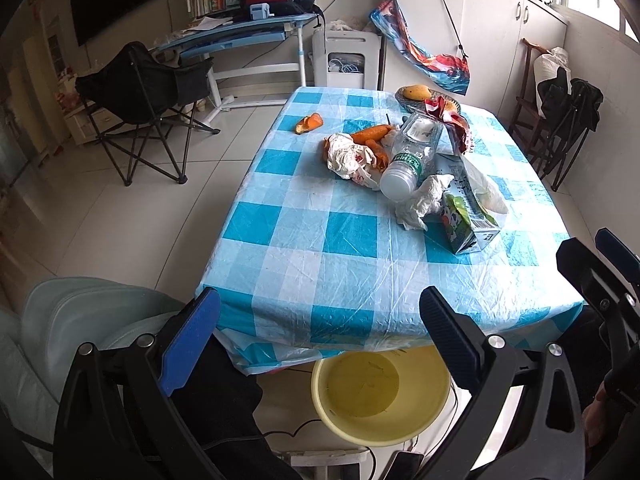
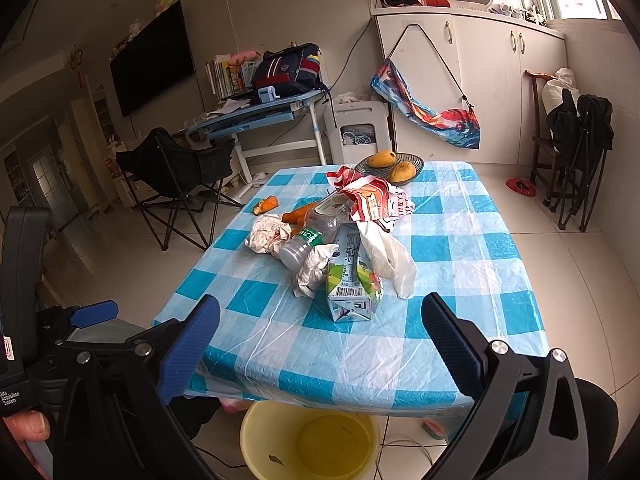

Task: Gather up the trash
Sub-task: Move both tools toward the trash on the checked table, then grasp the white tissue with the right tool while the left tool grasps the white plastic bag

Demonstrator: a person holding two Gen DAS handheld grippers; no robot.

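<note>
Blue-and-white checked plastic covers the table [image 1: 320, 240], wrinkled and glossy, hanging over the near edge. Near the table's middle sits a heap of trash: a clear plastic bottle [image 1: 412, 152] lying on its side, a green milk carton [image 2: 352, 284] on the side of the heap nearest the grippers, crumpled tissue [image 1: 424, 200] touching the carton, a wadded white wrapper [image 1: 348, 156], a red-and-white snack bag [image 2: 376, 196] and carrot pieces [image 1: 368, 134]. An orange peel [image 1: 309, 123] lies apart from the heap, toward the table's left edge. At the table's far end a dark dish [image 2: 416, 162] holds mangoes [image 2: 382, 159].

Below the table's near edge a yellow basin [image 1: 380, 400] stands on the pale tiled floor. Beyond the table are a black folding chair [image 1: 148, 92], a blue desk [image 1: 240, 32] with a backpack on it, a wall television [image 2: 152, 60] and white cupboards [image 2: 480, 80].

Both tools hover before the near edge, touching nothing: the left gripper [image 1: 320, 344] has its blue-padded fingers wide apart, and the right gripper [image 2: 320, 348] is likewise spread and empty.
</note>
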